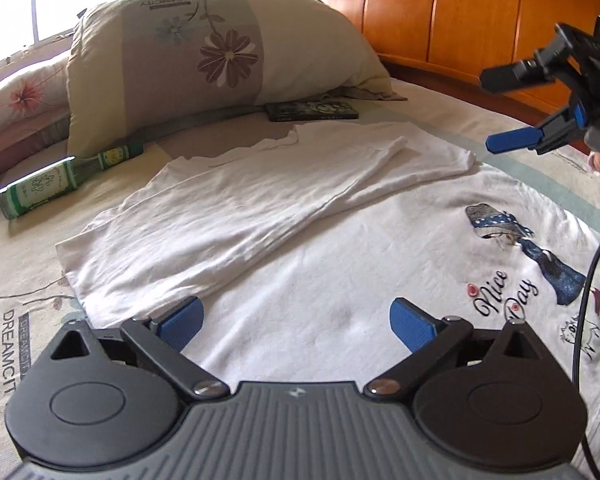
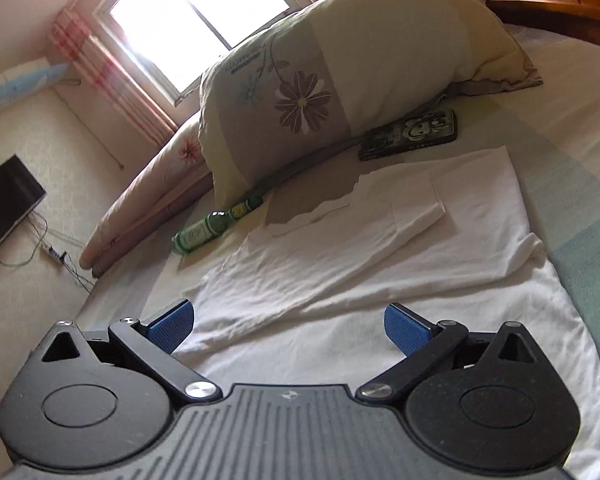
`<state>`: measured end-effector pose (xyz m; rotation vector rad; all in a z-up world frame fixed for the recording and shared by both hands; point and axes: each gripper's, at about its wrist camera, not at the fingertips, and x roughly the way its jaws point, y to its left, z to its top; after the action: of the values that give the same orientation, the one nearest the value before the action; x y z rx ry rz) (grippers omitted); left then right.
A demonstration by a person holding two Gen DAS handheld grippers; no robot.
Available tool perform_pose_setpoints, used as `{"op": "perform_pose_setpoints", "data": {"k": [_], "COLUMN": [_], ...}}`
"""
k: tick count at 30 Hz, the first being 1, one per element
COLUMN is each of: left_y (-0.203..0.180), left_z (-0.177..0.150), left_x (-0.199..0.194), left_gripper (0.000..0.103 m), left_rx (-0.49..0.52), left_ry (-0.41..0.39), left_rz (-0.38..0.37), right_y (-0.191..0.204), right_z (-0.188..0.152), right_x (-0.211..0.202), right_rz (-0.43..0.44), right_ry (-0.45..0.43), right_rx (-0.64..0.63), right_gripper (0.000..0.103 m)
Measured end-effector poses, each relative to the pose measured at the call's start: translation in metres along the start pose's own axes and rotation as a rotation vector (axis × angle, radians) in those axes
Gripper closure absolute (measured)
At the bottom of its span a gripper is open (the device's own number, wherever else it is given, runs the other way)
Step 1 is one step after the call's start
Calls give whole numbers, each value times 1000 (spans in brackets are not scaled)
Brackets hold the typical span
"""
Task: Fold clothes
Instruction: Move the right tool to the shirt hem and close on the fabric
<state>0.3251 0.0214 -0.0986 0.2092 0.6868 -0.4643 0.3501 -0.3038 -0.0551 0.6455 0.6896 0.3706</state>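
A white T-shirt [image 1: 300, 248] lies flat on the bed, one side folded over the middle in a long diagonal flap [image 1: 236, 208]. Its print of a figure and the words "Nice Day" [image 1: 512, 276] faces up at the right. My left gripper [image 1: 296, 318] hovers open just above the shirt's near part, nothing between its blue pads. My right gripper [image 1: 496, 112] shows at the upper right of the left wrist view, open and raised above the shirt's far right corner. In the right wrist view the right gripper [image 2: 290, 326] is open over the shirt [image 2: 380, 264].
A large floral pillow [image 1: 220, 60] stands at the bed's far end against an orange wooden headboard [image 1: 480, 12]. A green glass bottle [image 1: 56, 184] lies left of the shirt. A dark flat case [image 1: 312, 111] rests beyond it. A black cable [image 1: 592, 280] hangs at the right.
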Motion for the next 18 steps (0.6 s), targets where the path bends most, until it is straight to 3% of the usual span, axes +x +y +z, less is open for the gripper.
{"op": "perform_pose_setpoints", "data": {"k": [3,4,7,15,17,18], "left_y": [8,11,19,35,36,36], "left_z": [-2,-2,-1,0,-1,-1], "left_x": [1,1,2,9,10,10], "left_gripper": [4,4,4,4,4,4], "left_rx": [-30,-43,-76,-172,-186,-179], "left_ry": [17,15,8,12,13,13], "left_rz": [35,29,22,-9,-19,-15], "right_y": [-36,-47,-70,-75,-70,-67], "right_z": [21,23,23,19,19,18], "right_x": [42,54,81,104,107,109], "right_rz": [9,-1,-14,-80,-130,-159], "right_ry": [-1,5,7,-113,-126,-130], "right_rx": [157,198,272,278,244,222], "right_gripper": [8,20,40,52,55,65]}}
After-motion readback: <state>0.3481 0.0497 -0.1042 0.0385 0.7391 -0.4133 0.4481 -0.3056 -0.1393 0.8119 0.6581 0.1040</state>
